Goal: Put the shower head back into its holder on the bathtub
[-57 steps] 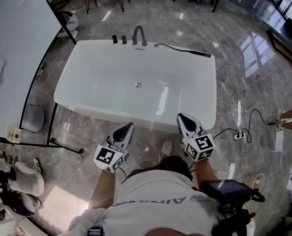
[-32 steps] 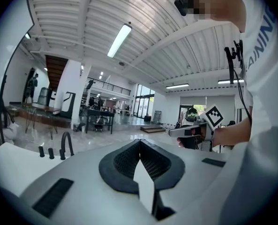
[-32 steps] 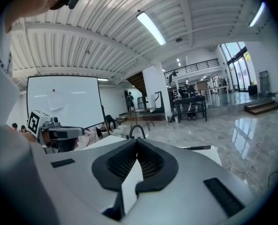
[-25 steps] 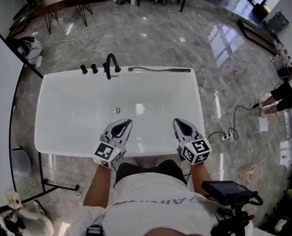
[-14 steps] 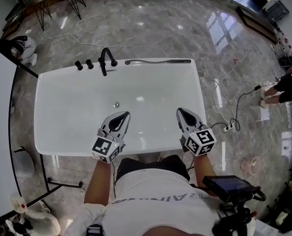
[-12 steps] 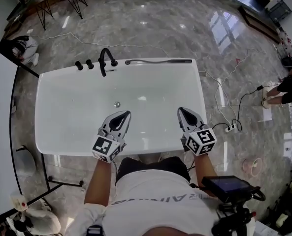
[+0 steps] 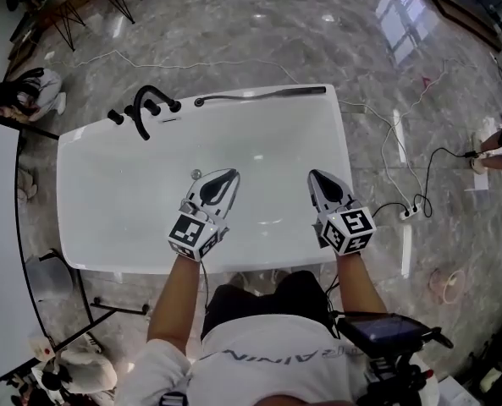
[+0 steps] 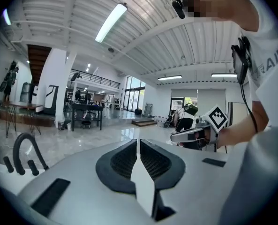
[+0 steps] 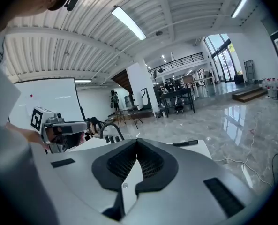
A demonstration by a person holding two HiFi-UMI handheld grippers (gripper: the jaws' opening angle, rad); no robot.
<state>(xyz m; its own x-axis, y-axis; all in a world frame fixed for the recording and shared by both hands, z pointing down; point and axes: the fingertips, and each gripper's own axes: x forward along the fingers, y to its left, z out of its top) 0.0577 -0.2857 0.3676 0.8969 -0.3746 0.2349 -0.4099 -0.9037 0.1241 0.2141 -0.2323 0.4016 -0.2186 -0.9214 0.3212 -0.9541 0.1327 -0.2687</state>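
Head view. White bathtub (image 7: 74, 191), seen across its short width. The shower head (image 7: 261, 95), a dark slim wand, lies flat on the far rim with its long axis along that rim. One end is close to the curved black faucet (image 7: 140, 112) at the far-left corner; the other reaches toward the far-right corner. Left tool (image 7: 225, 178) and right tool (image 7: 318, 180) both hang over the near half of the basin and point at the far rim, well apart from the wand. The wand lies crosswise to both. The right tool lines up with its outer end, the left tool with its faucet end. Holder not made out from here.

Left gripper view. Jaws pressed together, nothing between them. Faucet low on the left; wand not in sight.

Right gripper view. Jaws together, empty. Wand shows ahead on the rim, just right of the jaw line, so this hand looks better placed for the pick.

Surroundings: glossy tub, likely slick. Polished grey stone floor (image 7: 234, 24) with loose cables (image 7: 386, 142) to the right.
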